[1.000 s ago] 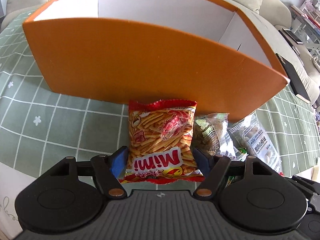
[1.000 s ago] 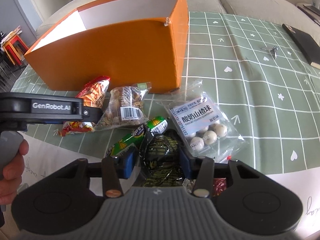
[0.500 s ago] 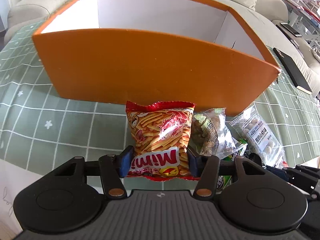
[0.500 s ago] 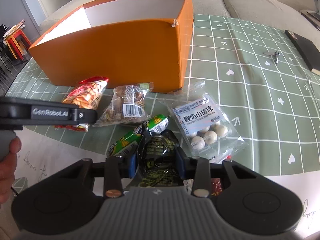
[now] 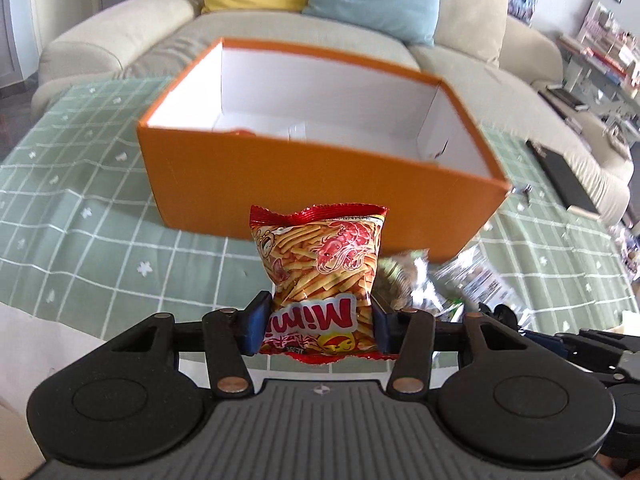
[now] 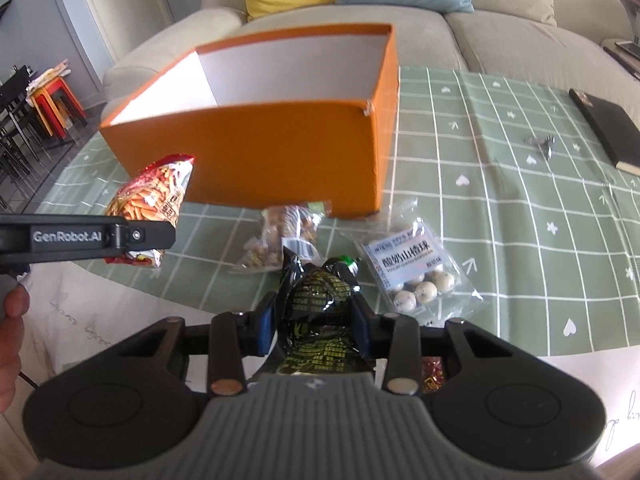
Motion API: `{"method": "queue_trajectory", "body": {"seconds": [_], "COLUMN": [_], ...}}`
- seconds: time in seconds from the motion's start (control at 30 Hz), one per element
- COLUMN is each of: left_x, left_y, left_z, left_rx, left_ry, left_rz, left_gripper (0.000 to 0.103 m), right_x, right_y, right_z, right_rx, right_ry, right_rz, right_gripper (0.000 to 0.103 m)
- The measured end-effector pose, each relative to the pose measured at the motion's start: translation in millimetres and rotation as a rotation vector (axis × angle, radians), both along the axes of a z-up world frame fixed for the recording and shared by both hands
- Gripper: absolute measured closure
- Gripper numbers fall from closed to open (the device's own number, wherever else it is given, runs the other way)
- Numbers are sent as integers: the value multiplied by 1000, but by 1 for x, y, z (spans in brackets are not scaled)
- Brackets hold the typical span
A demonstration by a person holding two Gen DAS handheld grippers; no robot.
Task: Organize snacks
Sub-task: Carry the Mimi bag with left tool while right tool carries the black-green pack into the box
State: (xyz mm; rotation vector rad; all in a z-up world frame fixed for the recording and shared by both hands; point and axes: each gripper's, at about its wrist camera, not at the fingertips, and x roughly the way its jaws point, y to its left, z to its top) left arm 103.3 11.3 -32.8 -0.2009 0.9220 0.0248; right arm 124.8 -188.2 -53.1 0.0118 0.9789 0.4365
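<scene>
Orange cardboard fills the middle of both my views: the orange box [image 5: 320, 176] stands open-topped toward the far edge of the desk [image 6: 500, 200], white inside, with only a small scrap of something at its floor that I cannot identify. My left gripper [image 5: 320, 322] has its jaws clamped on the lower end of the Mimi shrimp-stick bag [image 5: 320, 268], held off the desk just before the box's near wall. My right gripper [image 6: 314, 324] has its jaws closed on a black foil packet [image 6: 320, 304], also lifted, nearer the front edge.

Risks, as I judge them: both bags are puffy and slick, pinched only at one end, so either could slide out or swing as I carry it over the wall. The Mimi bag's top sits below the rim, so moving forward without rising would knock it against the cardboard. Squeezing harder could crush the sticks. Both hands heading for one opening could collide.

Count: one box; two packets in my grippers; on the desk, one nut pouch [image 6: 286, 236], one clear bag of hawthorn balls [image 6: 412, 272], one green-ended packet [image 6: 348, 264] mostly hidden, one dark red wrapper [image 6: 432, 374] under my right gripper. A black notebook [image 6: 604, 128] lies at the right edge.
</scene>
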Motion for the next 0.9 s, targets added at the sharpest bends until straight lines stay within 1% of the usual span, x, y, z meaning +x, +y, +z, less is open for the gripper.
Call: {"method": "queue_trajectory", "body": {"seconds": [0.2,0.3,0.43,0.63,0.77,0.9], "left_x": [-4,-1,10,38,61,89], "left_y": [-3,-5,-5,-7,-5,-1], "left_z": [30,42,53,69,74,69], "left_rx": [-1,17,20,52,31,6], "left_ry": [-59,-75,-88,-113,-110,-83], "left_rz": [-11,-12,-20,-36,-36,-32], "left_gripper": [46,46,46,46,46,46], "right_x": [-3,0,11,41,66,98], "right_y": [1,3,8,18,29,37], "right_z": [28,45,67,93,103,102], "right_rx": [28,40,43,23,3,4], "right_ry": [-83,-132,-190,-259,-293,-283], "right_rz": [13,27,44,76,101,98], "right_gripper": [66,66,66,66,66,66]}}
